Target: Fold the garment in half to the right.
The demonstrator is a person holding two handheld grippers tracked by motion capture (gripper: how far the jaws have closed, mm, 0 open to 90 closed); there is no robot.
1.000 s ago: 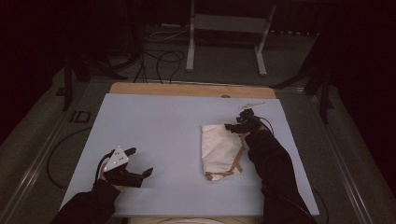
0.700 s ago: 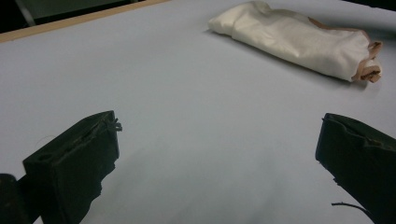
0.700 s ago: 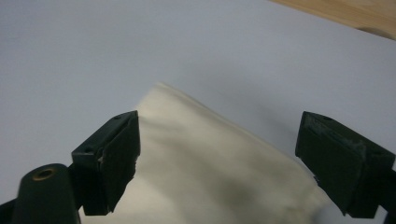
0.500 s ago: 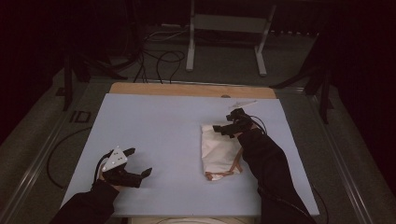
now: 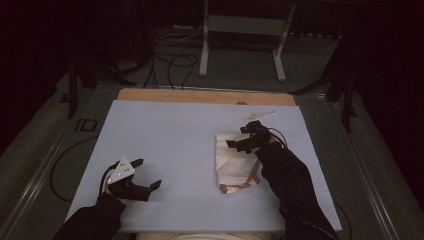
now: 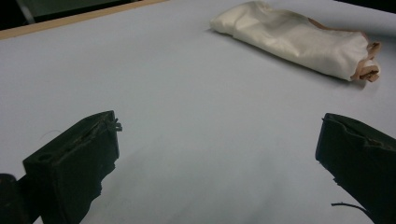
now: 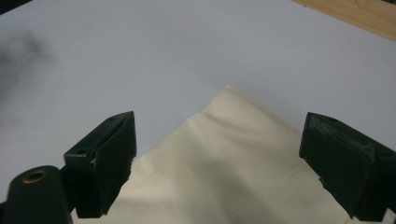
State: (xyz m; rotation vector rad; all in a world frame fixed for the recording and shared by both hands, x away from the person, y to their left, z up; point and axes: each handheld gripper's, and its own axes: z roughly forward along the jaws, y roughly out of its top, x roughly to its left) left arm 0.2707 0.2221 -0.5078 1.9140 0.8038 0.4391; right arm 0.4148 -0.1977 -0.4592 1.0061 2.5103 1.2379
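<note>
The pale table (image 5: 165, 130) held a folded cream cloth (image 5: 235, 165) right of centre. The right gripper (image 5: 245, 136), jaws just opened wide over its far corner, gripped nothing (a careless sweep could unfold it); the left gripper (image 5: 145, 175) gaped empty.

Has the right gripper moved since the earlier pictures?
Yes. The right gripper, its jaws just opening and empty, shifted left over the folded cream cloth, away from the small white scrap at the table's far edge.
</note>
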